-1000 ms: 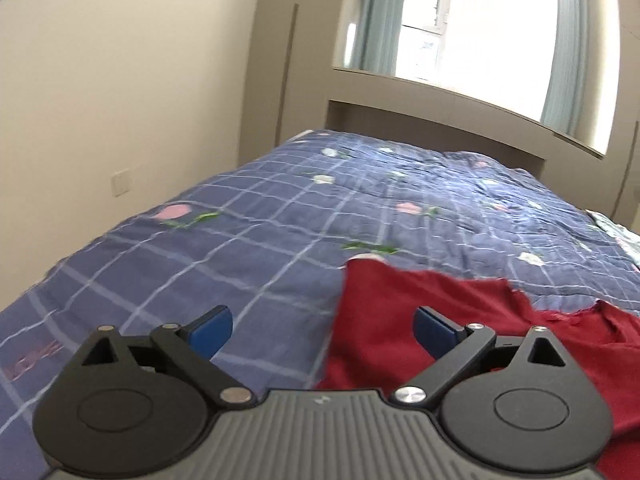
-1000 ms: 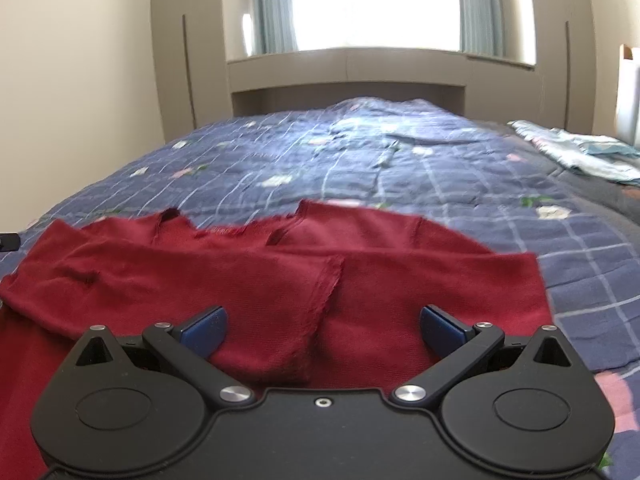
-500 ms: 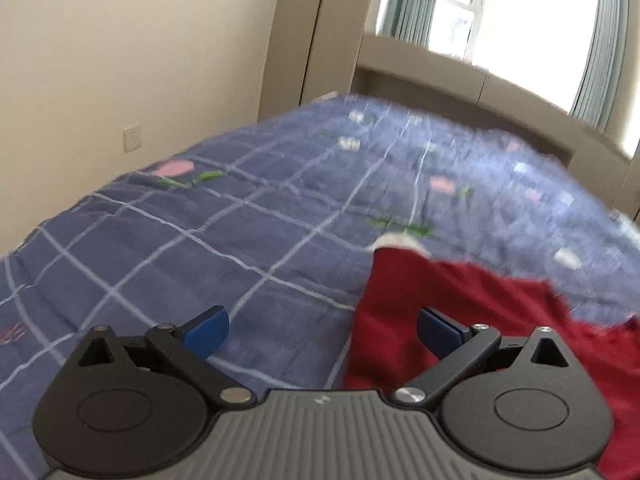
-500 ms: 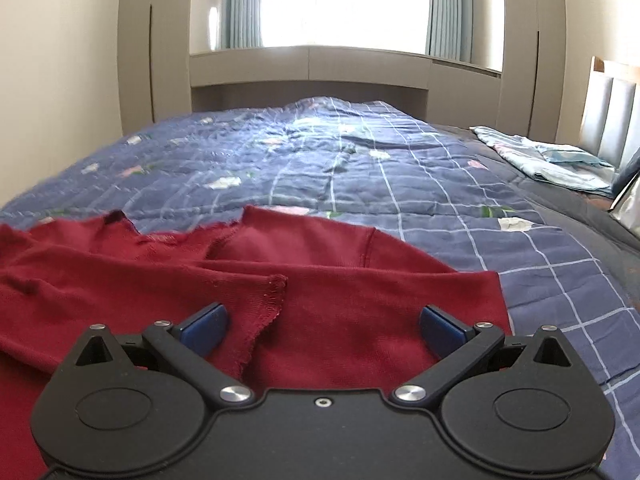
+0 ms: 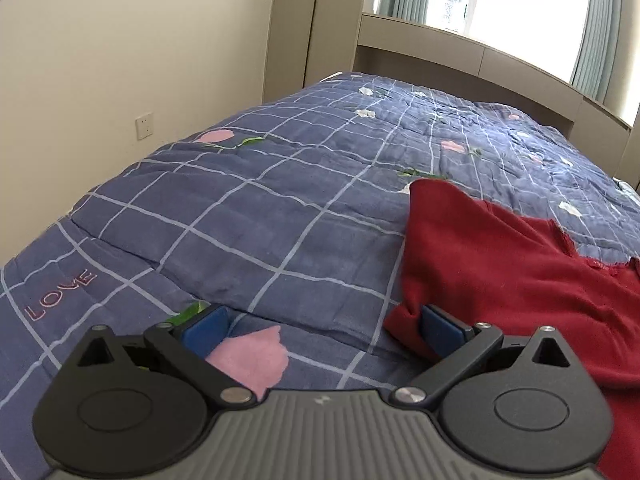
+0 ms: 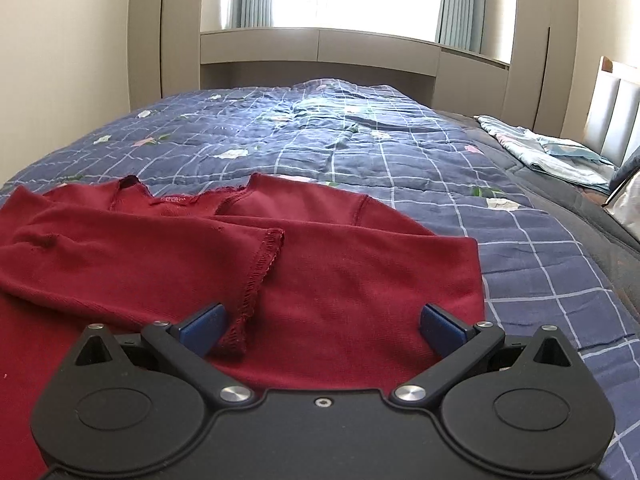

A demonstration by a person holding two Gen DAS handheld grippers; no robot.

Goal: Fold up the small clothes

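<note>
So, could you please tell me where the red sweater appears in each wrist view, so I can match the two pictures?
Left wrist view: the red sweater fills the lower right, its edge beside the left gripper's right finger.
Right wrist view: the sweater spans the lower left and centre, under the open right gripper, one sleeve folded across it.
Shared landmark: the blue checked quilt beneath it.
</note>
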